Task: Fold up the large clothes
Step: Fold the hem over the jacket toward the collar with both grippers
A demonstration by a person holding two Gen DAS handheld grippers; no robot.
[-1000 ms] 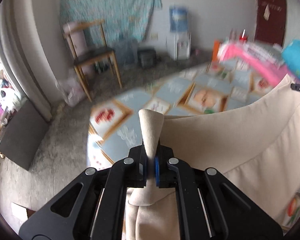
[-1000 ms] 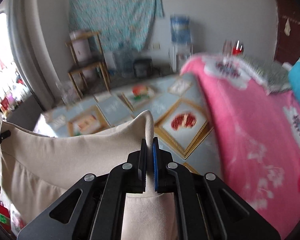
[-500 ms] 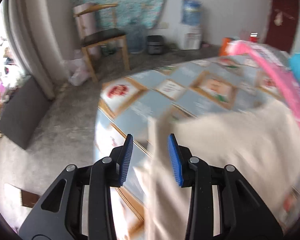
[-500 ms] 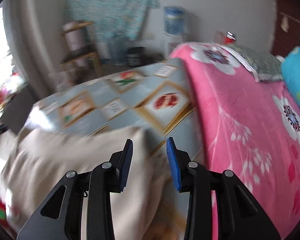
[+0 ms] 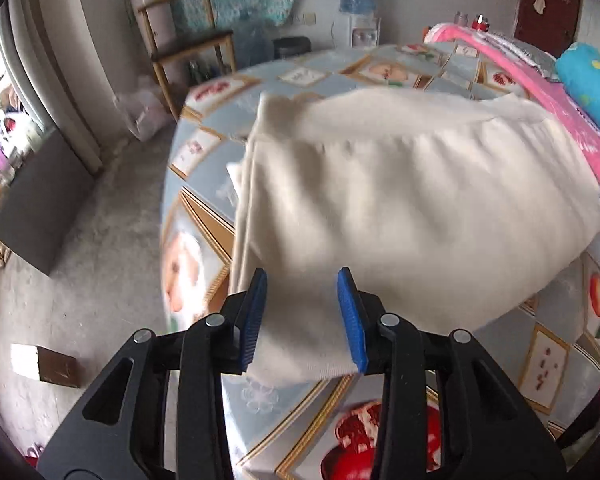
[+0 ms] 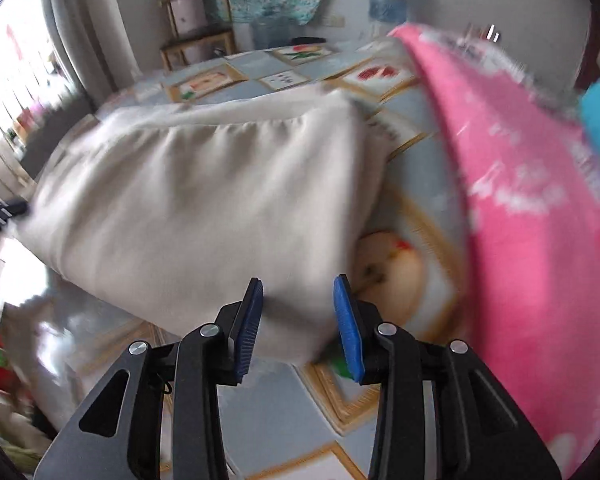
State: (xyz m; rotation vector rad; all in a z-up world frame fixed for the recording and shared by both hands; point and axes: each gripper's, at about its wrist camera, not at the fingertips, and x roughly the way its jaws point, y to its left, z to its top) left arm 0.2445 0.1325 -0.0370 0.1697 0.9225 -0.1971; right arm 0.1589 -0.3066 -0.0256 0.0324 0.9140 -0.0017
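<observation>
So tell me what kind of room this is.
Most likely a lived-in bedroom in a home: a bed with a pink blanket and fruit-print sheet, a wooden chair, and a water dispenser by the wall.

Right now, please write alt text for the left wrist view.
A folded cream garment lies on a fruit-patterned tablecloth, with the left gripper above its near edge, jaws open. Behind stand a wooden chair and a pink blanket.

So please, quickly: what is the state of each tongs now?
Left tongs: open, holding nothing; the cream garment lies past them.
Right tongs: open, holding nothing.
</observation>
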